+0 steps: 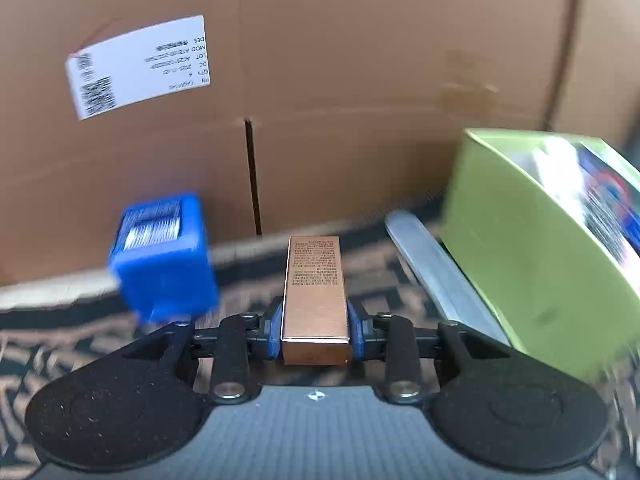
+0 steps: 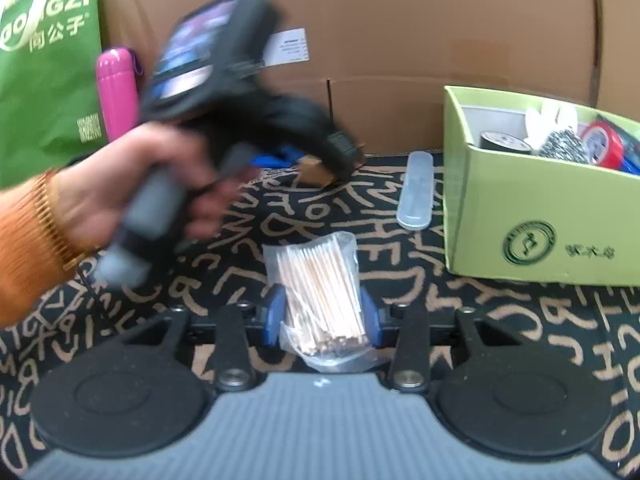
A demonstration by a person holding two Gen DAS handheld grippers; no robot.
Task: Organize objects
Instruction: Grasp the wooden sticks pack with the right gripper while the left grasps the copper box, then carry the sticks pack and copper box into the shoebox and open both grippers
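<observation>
My left gripper [image 1: 315, 320] is shut on a slim copper-coloured box [image 1: 314, 280] with small print on top; its blue pads press on both long sides. The right wrist view shows a hand [image 2: 120, 192] with an orange sleeve holding that gripper low over the mat, blurred, with the copper box [image 2: 314, 172] at its tip. My right gripper [image 2: 324, 316] is shut on a clear bag of cotton swabs [image 2: 320, 288], which sticks out forward over the mat. A light green open box [image 2: 540, 220] with tape rolls inside stands to the right.
A black mat with tan lettering [image 2: 280, 220] covers the surface. A blue box [image 1: 164, 256] sits left of the copper box, and a clear plastic case [image 2: 416, 188] lies beside the green box [image 1: 540, 248]. A large cardboard box [image 1: 340, 80] closes the back. A pink bottle [image 2: 118, 88] and a green bag [image 2: 48, 80] stand far left.
</observation>
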